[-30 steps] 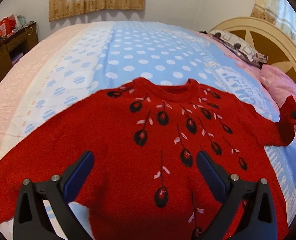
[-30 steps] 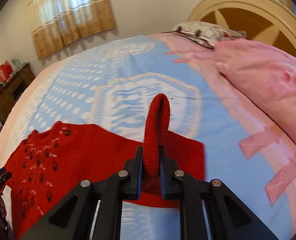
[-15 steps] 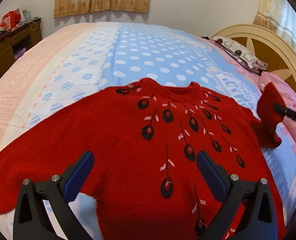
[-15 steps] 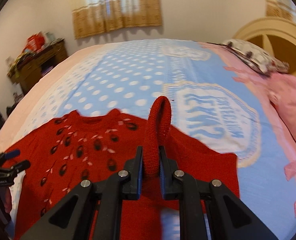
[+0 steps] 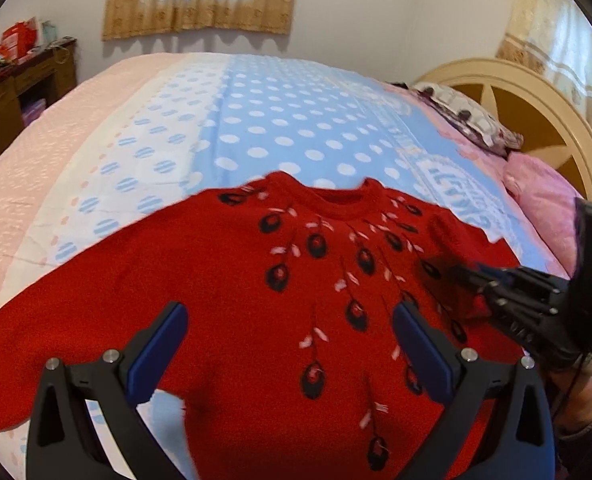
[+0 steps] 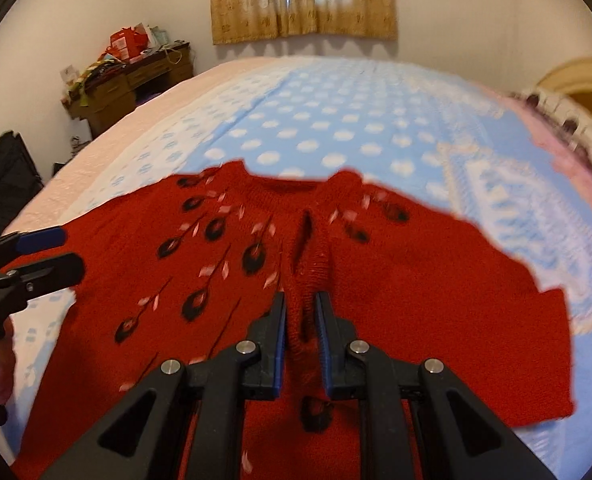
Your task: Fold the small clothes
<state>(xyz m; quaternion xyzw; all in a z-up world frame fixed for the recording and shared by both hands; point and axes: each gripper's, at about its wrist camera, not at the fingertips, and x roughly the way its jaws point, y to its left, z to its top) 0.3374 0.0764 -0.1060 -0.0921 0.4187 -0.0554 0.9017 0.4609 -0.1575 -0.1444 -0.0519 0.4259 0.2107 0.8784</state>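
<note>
A small red knit sweater (image 5: 223, 280) with black and pink leaf motifs lies face up on the bed, collar at the far side. My left gripper (image 5: 289, 344) is open and empty, hovering over the sweater's lower middle; it also shows in the right wrist view (image 6: 51, 252). My right gripper (image 6: 300, 320) is shut on the cuff of the right sleeve (image 6: 310, 268), which is folded inward over the sweater's chest (image 6: 215, 264). In the left wrist view the right gripper (image 5: 468, 272) reaches in from the right over the chest.
The bed has a blue polka-dot cover (image 5: 287, 120) with a pink border (image 5: 35, 176). A cream headboard (image 5: 536, 108) and pink pillow (image 5: 544, 196) are at the right. A cluttered wooden desk (image 6: 127, 84) stands by the far wall.
My right gripper has carried the sleeve leftward and down onto the sweater's chest. The jaws look slightly looser around the cuff. My left gripper has stayed open above the hem.
</note>
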